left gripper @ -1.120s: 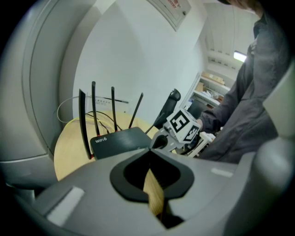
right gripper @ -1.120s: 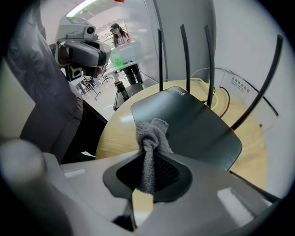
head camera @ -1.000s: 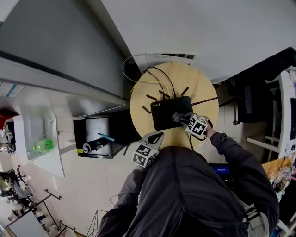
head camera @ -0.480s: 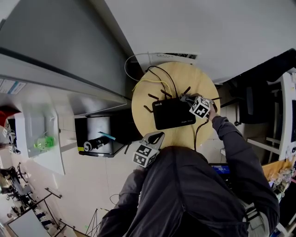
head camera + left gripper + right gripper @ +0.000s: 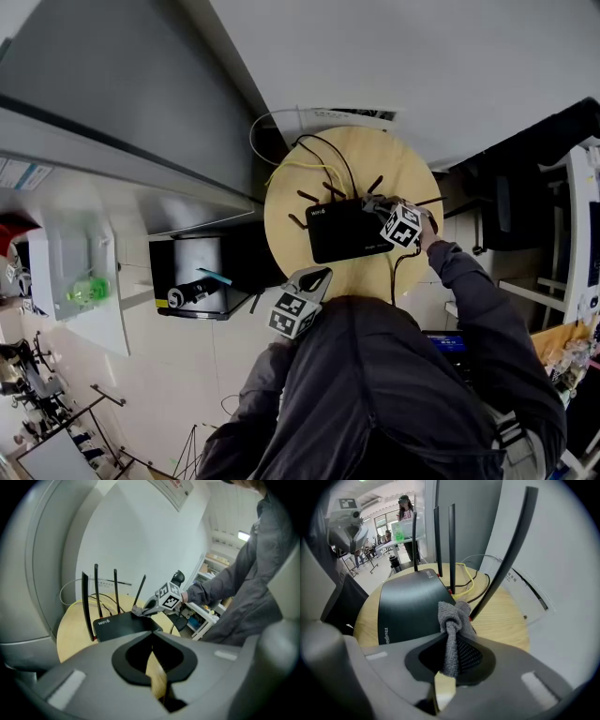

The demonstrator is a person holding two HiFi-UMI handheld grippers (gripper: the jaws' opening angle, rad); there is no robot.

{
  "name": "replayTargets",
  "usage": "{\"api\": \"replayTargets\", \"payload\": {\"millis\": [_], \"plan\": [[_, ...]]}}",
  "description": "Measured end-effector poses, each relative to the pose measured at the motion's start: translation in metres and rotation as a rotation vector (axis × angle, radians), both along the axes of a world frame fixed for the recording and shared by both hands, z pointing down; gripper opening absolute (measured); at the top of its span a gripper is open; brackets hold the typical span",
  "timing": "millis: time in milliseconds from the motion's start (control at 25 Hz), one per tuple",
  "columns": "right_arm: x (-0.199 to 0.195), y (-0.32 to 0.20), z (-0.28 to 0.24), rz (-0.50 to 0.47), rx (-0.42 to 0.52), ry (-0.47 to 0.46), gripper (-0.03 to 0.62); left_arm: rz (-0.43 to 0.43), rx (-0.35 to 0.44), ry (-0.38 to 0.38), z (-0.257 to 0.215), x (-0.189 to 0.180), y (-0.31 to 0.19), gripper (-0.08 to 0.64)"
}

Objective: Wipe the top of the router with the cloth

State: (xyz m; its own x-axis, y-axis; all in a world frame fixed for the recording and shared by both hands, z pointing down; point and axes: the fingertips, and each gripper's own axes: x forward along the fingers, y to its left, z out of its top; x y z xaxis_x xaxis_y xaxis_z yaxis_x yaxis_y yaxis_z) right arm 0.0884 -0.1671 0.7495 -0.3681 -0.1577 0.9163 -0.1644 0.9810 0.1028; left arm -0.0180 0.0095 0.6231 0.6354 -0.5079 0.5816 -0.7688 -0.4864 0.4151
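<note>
Right gripper (image 5: 373,204), clamped on the cloth (image 5: 452,616), at the router (image 5: 408,606) corner: wipe flat, avoiding the antennas (image 5: 451,545).

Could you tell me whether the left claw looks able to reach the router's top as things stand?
Probably yes. The left claw hovers at the near edge of the table with only bare wood between it and the router; the right claw holds the cloth at its far right corner.

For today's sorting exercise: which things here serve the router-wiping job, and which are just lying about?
Job: router; grey cloth; right gripper, clamping the cloth.
Lying about: yellow cable; green object on the white shelf; left gripper, shut and idle.
</note>
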Motion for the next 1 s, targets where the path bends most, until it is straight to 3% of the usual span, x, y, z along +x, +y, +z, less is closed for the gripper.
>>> {"api": "replayTargets", "payload": {"millis": [1000], "plan": [[0.034, 0.117, 0.000, -0.009, -0.119, -0.030, 0.038, 0.027, -0.001, 0.009, 0.006, 0.006, 0.007, 0.000]]}}
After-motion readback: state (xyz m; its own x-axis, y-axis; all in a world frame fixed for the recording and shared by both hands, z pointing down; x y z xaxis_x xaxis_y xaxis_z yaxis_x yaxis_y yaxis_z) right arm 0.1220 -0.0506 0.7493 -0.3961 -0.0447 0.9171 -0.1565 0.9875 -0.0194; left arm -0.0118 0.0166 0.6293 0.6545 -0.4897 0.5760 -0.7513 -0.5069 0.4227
